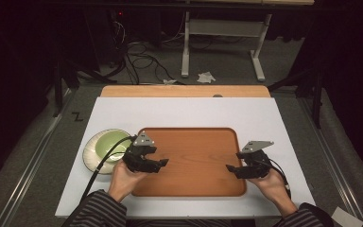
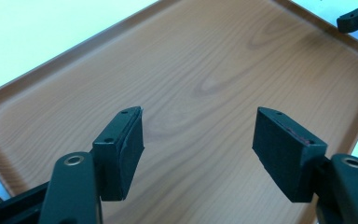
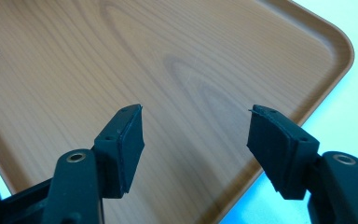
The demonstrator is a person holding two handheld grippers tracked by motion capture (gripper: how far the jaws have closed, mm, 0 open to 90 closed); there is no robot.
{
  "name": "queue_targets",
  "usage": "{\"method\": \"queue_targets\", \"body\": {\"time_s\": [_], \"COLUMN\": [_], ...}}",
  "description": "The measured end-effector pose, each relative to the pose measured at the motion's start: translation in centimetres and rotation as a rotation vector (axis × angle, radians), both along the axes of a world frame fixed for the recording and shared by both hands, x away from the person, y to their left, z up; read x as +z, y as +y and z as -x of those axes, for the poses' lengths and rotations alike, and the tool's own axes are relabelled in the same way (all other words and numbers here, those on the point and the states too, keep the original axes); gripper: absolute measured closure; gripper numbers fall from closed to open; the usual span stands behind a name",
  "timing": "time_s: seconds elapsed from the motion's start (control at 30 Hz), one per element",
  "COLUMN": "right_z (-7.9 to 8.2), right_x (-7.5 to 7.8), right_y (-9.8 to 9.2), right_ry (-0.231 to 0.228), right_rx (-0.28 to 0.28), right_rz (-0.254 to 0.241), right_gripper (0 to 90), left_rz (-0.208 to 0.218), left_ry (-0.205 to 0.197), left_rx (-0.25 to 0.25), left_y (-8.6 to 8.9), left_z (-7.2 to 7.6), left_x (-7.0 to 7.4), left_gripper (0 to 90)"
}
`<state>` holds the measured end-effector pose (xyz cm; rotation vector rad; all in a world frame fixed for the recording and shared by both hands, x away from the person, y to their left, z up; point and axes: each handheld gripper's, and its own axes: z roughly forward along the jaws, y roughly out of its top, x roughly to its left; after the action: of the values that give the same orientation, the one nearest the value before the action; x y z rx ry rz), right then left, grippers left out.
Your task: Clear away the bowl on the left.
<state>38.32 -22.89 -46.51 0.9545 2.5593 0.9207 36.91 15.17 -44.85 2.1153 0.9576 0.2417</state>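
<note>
Striped sleeves and two hands enter nearest the lens, each carrying a claw held over one wooden tray (image 1: 194, 161). The left gripper (image 1: 163, 163) hangs over the tray's left part with its jaws spread wide and nothing between them; its own view shows bare wood grain between the black pads (image 2: 126, 149). The right gripper (image 1: 230, 168), facing it from the tray's right edge, is likewise agape and empty, the tray's rounded corner (image 3: 340, 51) lying just beyond its far pad. Behind the left claw, off the tray on the white tabletop (image 1: 274, 118), sits one pale green bowl (image 1: 108, 147) on a plate, seemingly crockery: likely stiff, smooth and breakable, best taken by the rim. The tray looks rigid, flat and light, its raised lip the only purchase for the jaws. The count stands at one tray, one bowl, two claws.
</note>
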Motion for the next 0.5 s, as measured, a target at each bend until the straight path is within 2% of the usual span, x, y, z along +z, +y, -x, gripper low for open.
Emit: {"method": "queue_targets", "body": {"time_s": [0.13,0.3,0.5], "right_z": [-0.2,0.0,-0.1], "right_x": [0.0,-0.1,-0.1], "right_y": [-0.1,0.0,0.0], "right_ry": [0.014,0.006,0.015], "right_rx": [-0.011,-0.006,-0.009], "right_rz": [0.001,0.003,0.004], "right_gripper": [37.5,37.5,37.5], "left_rz": [0.0,0.004,0.008], "left_ry": [-0.005,-0.021,-0.014], "left_rx": [0.009,0.022,0.037], "left_y": [0.3,0.7,1.4], "left_z": [-0.1,0.2,-0.1], "left_x": [0.1,0.5,0.7], "left_gripper": [33.0,32.2,32.2]}}
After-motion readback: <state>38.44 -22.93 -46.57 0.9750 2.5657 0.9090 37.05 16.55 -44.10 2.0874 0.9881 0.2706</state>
